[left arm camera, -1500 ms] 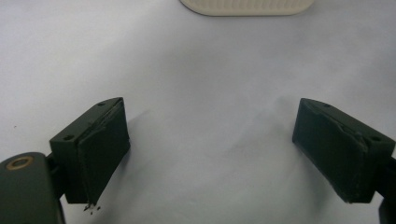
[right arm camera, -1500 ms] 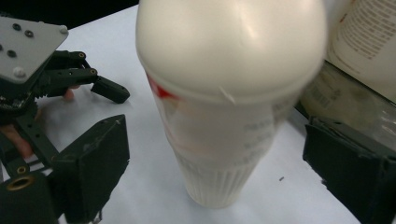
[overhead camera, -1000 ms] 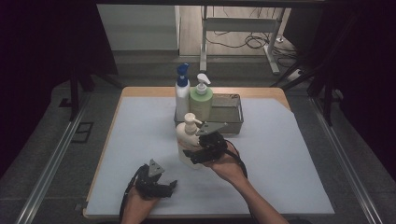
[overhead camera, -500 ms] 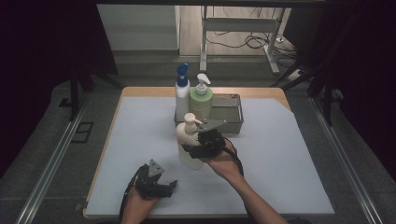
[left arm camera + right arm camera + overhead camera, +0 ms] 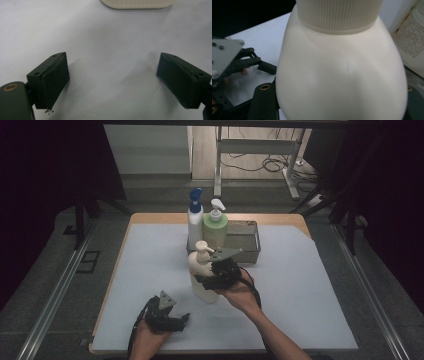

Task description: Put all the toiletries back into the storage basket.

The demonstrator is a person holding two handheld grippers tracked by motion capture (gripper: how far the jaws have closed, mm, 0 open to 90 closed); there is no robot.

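A cream pump bottle [image 5: 200, 265] stands upright on the white mat [image 5: 300, 285], just in front of a metal tray [image 5: 248, 241]. My right gripper [image 5: 206, 281] reaches in from the bottle's right and is shut on its lower body. Its jaws have just been closing with the bottle between them. In the right gripper view the cream bottle [image 5: 339, 75] bulges between the two black jaws of the right gripper [image 5: 339, 111]. My left gripper [image 5: 181, 319] rests near the mat's front edge, open and holding nothing. The left gripper [image 5: 113, 82] looks down at bare mat, with the cream bottle's base [image 5: 136, 3] at the top.
A white bottle with a blue pump [image 5: 195, 220] and a green bottle with a white pump [image 5: 215, 229] stand at the tray's left end. A labelled white bottle [image 5: 412, 40] shows beside the cream one. The table's wooden edge [image 5: 150, 217] borders the mat.
The right gripper's jaws have drawn in against the cream bottle's sides. The left hand and its gripper have stayed where they were.
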